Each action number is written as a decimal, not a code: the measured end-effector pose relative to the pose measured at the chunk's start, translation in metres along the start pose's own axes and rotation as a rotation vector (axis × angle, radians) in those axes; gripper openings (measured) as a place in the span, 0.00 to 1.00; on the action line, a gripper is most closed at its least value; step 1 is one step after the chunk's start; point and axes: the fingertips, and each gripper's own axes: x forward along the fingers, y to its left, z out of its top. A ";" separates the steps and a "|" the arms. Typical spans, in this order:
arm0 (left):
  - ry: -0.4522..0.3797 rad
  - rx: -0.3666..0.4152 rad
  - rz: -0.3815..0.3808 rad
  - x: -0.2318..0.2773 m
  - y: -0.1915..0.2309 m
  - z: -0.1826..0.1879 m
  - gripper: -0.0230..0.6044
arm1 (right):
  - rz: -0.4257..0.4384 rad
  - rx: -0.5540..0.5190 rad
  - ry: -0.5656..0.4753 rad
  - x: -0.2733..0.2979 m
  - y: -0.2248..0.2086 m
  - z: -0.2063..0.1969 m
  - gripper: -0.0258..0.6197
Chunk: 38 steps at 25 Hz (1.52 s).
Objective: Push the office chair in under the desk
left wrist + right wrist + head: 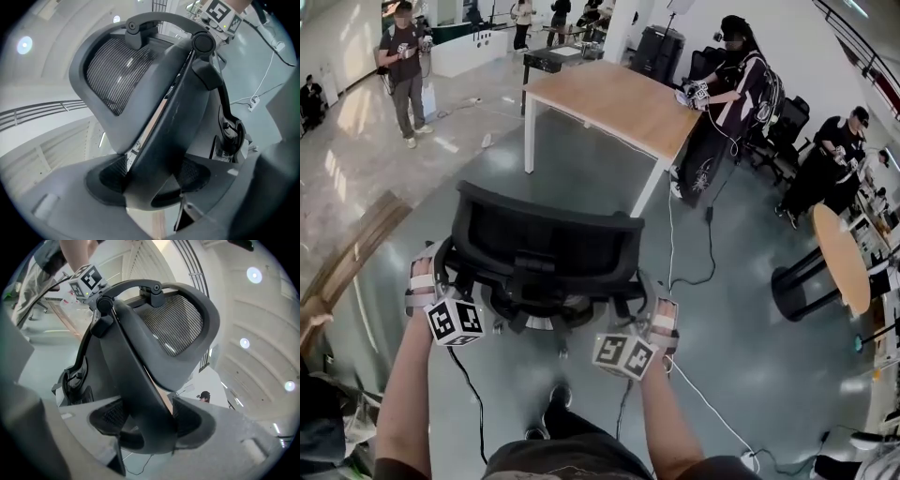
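Seen from the head camera, a person holds a gripper in each hand, one on each side of a black office chair (546, 246) directly in front of them.

The left gripper (152, 180) has its jaws set fairly wide and clamped on a thick dark bar of the chair's frame; the bar fills the gap between the two pads. The right gripper (150, 420) does the same on the other side, its jaws also wide and pressed against a matching dark bar.

The chair has its back towards the person. It has a black mesh backrest (119, 70) in a curved dark plastic frame, with an arched bar across the top.

The chair stands on a grey floor (581, 178), well apart from the desk (614, 98) ahead, which has a wooden top and white legs. Open floor lies between chair and desk. Another person (736, 89) stands at the desk's far side.
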 end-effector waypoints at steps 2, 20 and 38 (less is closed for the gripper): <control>-0.003 0.001 -0.008 0.015 0.007 -0.002 0.55 | -0.002 0.009 0.008 0.013 -0.004 0.007 0.47; -0.034 0.002 -0.049 0.169 0.047 -0.004 0.54 | -0.039 0.001 0.041 0.158 -0.021 0.012 0.47; -0.206 0.057 -0.109 0.330 0.092 0.009 0.55 | -0.159 0.038 0.209 0.275 -0.048 0.026 0.47</control>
